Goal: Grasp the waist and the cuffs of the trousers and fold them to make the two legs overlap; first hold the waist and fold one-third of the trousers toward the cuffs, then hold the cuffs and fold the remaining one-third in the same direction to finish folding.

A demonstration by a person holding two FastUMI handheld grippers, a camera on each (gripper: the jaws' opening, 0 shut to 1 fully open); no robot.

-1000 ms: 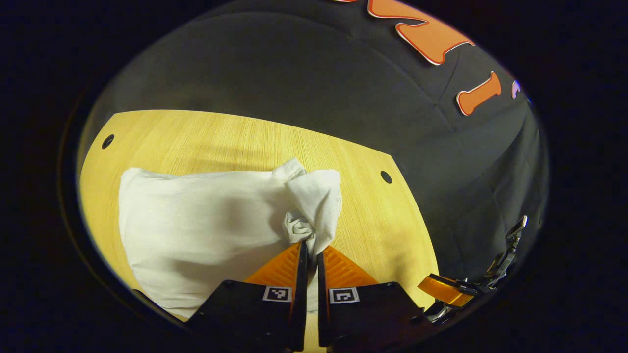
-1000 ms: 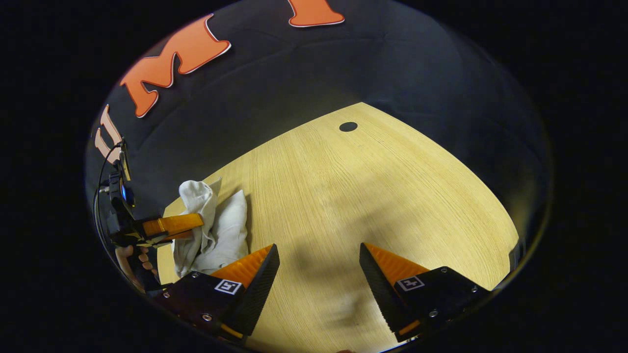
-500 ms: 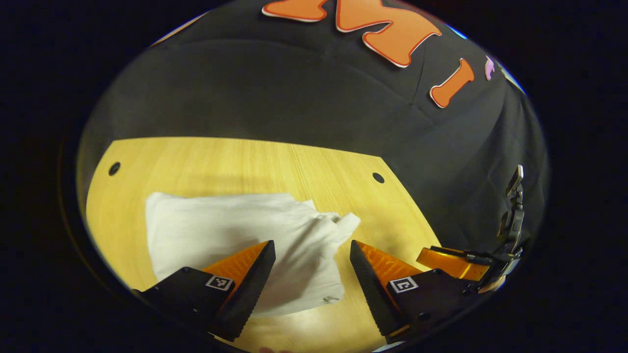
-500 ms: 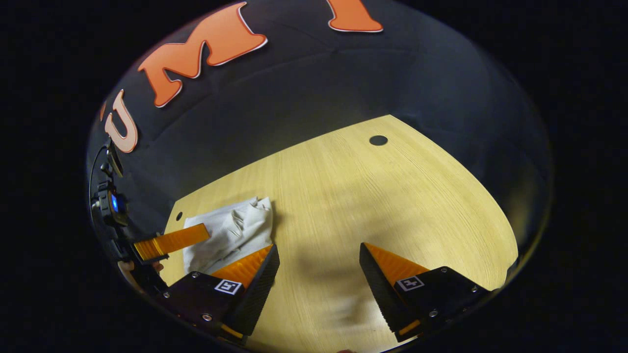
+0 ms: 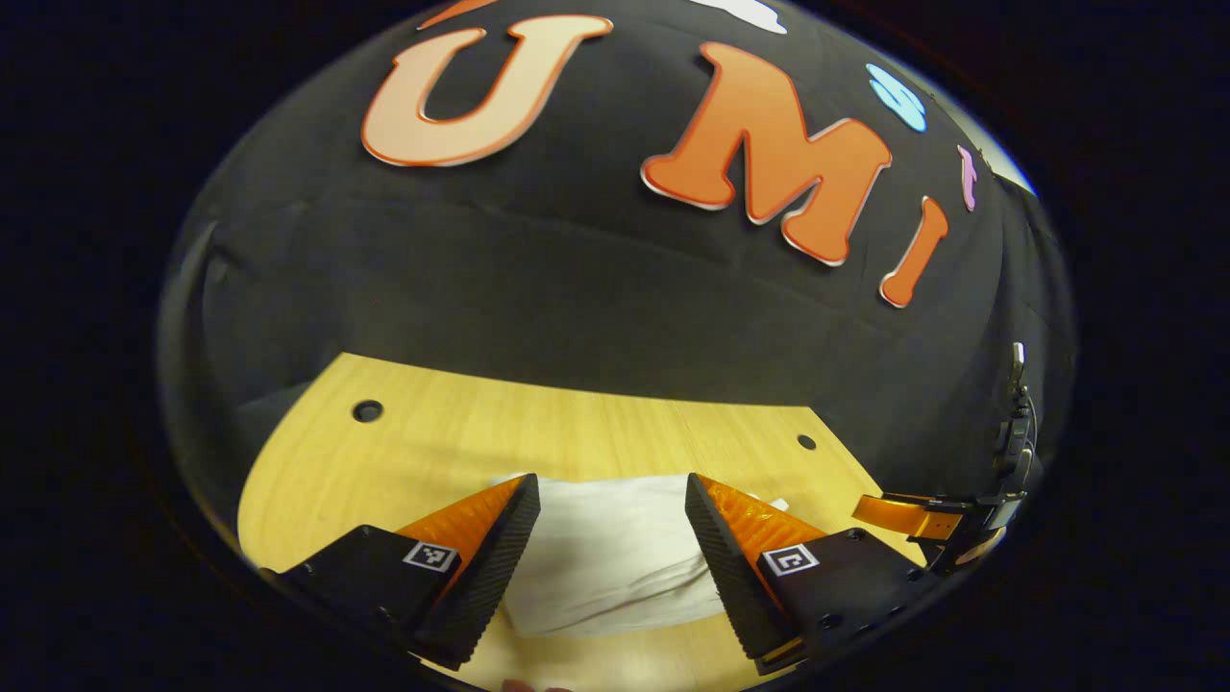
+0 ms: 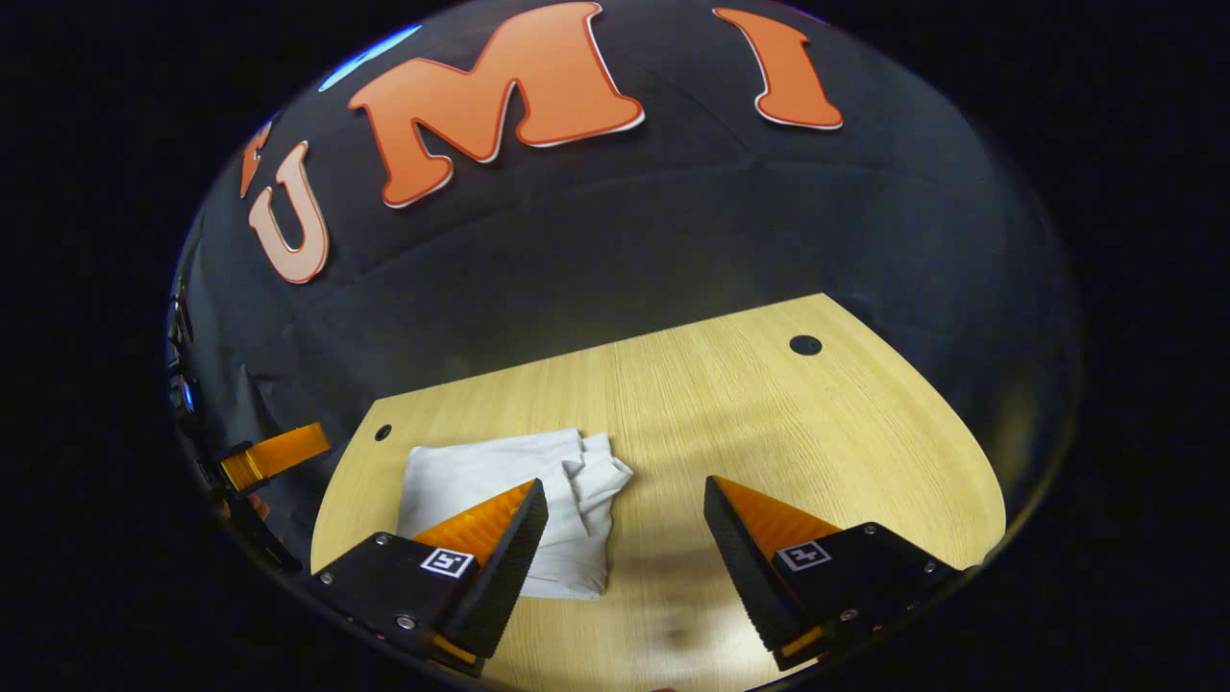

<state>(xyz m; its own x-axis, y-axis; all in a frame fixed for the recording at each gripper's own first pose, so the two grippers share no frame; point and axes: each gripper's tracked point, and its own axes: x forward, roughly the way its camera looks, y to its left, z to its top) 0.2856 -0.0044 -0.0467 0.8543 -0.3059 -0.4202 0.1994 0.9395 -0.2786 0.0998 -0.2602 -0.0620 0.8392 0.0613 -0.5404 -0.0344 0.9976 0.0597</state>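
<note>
A: Which step?

B: Last fold looks done. White trousers [image 6: 500, 481] lying as a compact bundle on the worktop [image 6: 769, 413], at about eight o'clock in the right gripper view, just behind the left finger of the right tongs [image 6: 625, 543]. In the left gripper view, lying between and beyond the fingers of the left tongs [image 5: 611, 538], near six o'clock.

A: Tongs?

B: Both sets spread wide, clamped on nothing, raised clear of the cloth. Other tongs glimpsed at four o'clock in the left gripper view [image 5: 913, 514], state there hard to tell.

A: Tidy enough?

B: Mostly. Right edge of the bundle rumpled, with a loose flap poking out toward three o'clock. Layers underneath hidden, so thirds not checkable.

A: Next?

B: Probably nothing but withdrawing. If neatness counts, a light pinch on that flap, tucked back toward nine o'clock, without dragging the stack across the worktop.
</note>
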